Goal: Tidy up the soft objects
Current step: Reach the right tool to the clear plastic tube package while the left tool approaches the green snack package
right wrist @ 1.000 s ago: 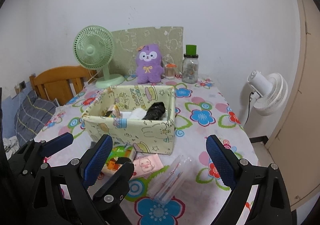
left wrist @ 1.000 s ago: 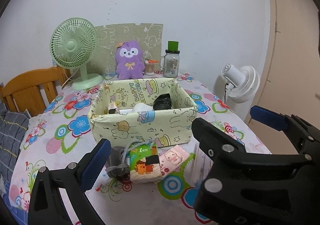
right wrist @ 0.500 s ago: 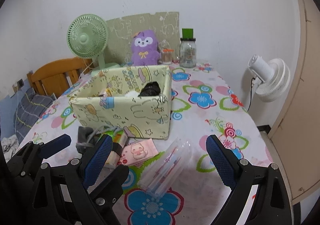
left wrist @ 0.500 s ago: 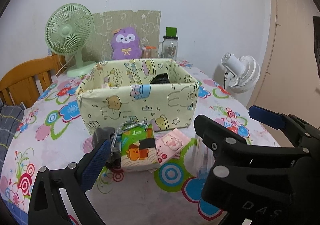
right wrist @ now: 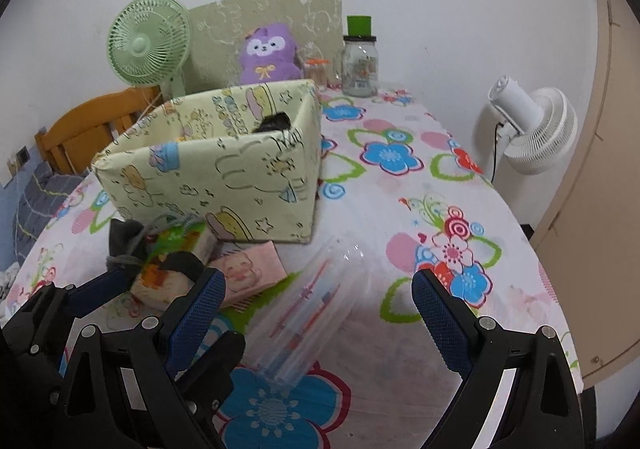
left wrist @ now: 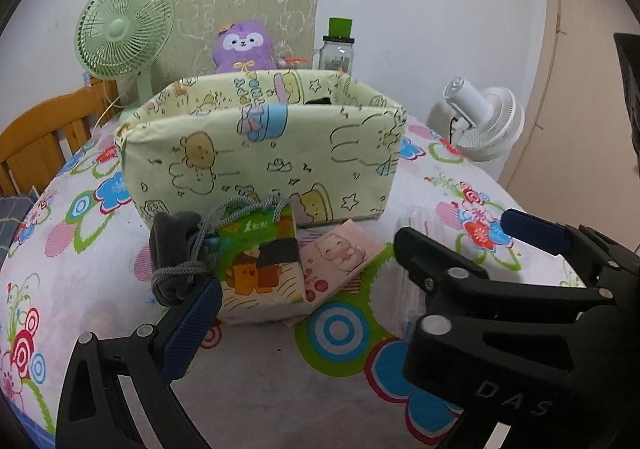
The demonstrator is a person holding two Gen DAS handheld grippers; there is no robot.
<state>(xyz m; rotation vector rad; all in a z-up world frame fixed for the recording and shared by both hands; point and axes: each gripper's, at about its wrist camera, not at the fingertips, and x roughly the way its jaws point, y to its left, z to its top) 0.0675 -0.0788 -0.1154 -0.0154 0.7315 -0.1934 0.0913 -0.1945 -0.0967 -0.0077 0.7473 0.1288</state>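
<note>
Through the left wrist camera, the printed fabric box (left wrist: pixel 260 153) fills the middle of the frame, and only a sliver of something dark (left wrist: pixel 318 101) peeks over its rim at centre, so a few things seem to be stowed already, though most of the inside is hidden from here. Right in front of it, lower centre, a cluster waits on the flowered tablecloth (left wrist: pixel 80 249): a grey pouch with a cord (left wrist: pixel 176 249) at the left, a green and orange tissue pack (left wrist: pixel 260 265) touching it, and a pink tissue pack (left wrist: pixel 340 253) just beside that. The left gripper (left wrist: pixel 304 289) hangs low with its tongs wide apart, holding nothing; its blue pad (left wrist: pixel 192 325) sits at the lower left next to the pouch. I'd judge the sorting partly done, with these three soft pieces left.

Through the right wrist camera, the box (right wrist: pixel 216 173) sits left of centre, and a dark bundle (right wrist: pixel 276 123) shows inside near its far right corner. The pouch (right wrist: pixel 124 237) and both packs (right wrist: pixel 176 261) (right wrist: pixel 244 269) lie at the lower left. A clear plastic case of pens (right wrist: pixel 312 313) lies in the lower middle, between the spread tongs of the right gripper (right wrist: pixel 316 309), which grips nothing. The left gripper (right wrist: pixel 60 313) intrudes at the bottom left.
</note>
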